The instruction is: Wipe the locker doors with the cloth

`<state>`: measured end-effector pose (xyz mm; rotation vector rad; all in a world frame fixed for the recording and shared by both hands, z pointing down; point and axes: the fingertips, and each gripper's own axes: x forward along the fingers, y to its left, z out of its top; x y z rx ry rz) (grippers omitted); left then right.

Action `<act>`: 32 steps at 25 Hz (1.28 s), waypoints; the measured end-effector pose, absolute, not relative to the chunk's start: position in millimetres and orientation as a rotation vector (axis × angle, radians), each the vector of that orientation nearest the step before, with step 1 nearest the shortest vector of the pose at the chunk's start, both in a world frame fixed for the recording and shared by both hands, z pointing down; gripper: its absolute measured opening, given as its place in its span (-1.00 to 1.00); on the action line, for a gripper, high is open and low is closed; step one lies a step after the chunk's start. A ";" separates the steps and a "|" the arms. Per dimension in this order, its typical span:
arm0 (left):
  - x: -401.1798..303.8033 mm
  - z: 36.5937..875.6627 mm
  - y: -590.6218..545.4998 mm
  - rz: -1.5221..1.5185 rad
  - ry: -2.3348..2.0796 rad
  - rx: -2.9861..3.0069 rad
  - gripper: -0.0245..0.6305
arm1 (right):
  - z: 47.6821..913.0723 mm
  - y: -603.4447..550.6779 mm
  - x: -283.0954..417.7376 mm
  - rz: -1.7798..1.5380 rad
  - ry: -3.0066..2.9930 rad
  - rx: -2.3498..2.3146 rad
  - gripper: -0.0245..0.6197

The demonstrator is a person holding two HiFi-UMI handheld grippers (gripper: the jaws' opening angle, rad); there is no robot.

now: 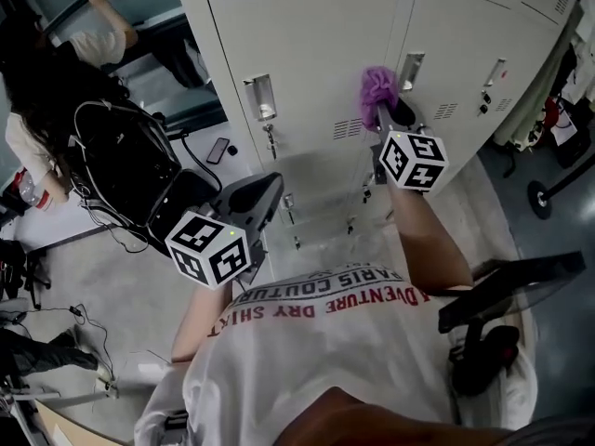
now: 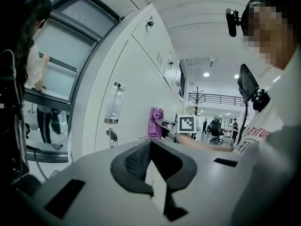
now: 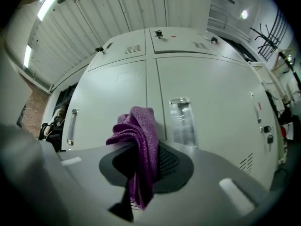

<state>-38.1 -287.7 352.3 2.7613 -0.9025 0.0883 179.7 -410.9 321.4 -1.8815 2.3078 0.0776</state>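
Well to the left of the lockers [image 1: 307,54], another person [image 1: 102,35] stands at a window, and a black bag [image 1: 130,165] sits on the floor just off the lockers' left corner. The left gripper [image 1: 256,198] hangs low in front of the left-hand door, away from its surface, below the recessed handle [image 1: 261,97] and the key [image 1: 270,142] dangling under it. In the left gripper view its jaws are pressed together at the tips with nothing between them. Further right, the right gripper [image 1: 386,110] is raised to the lockers, with its jaws pinching the purple cloth [image 1: 378,86]. In the right gripper view the cloth [image 3: 141,135] is bunched above the jaws and also trails down between them. It sits at the seam between two doors, just left of the right-hand door's recessed handle [image 3: 181,121]. From the left gripper view, the cloth [image 2: 155,122] looks to be against the door face. To the right of the lockers stands a dark office chair [image 1: 511,291], close by the wearer's side.
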 end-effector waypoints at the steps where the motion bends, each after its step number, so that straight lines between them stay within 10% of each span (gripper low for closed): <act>1: -36.1 352.0 -287.2 0.088 -0.897 2.763 -0.93 | 322.4 -411.5 187.7 0.064 2.291 -1.898 -0.76; 12: -28.9 352.3 -276.1 0.080 -0.890 2.772 -0.93 | 321.8 -399.3 180.8 0.006 2.319 -1.829 -0.76; 32: -129.4 367.3 -264.7 0.026 -1.211 2.592 -0.93 | 393.3 -353.8 -81.4 -0.049 2.800 -1.172 -0.76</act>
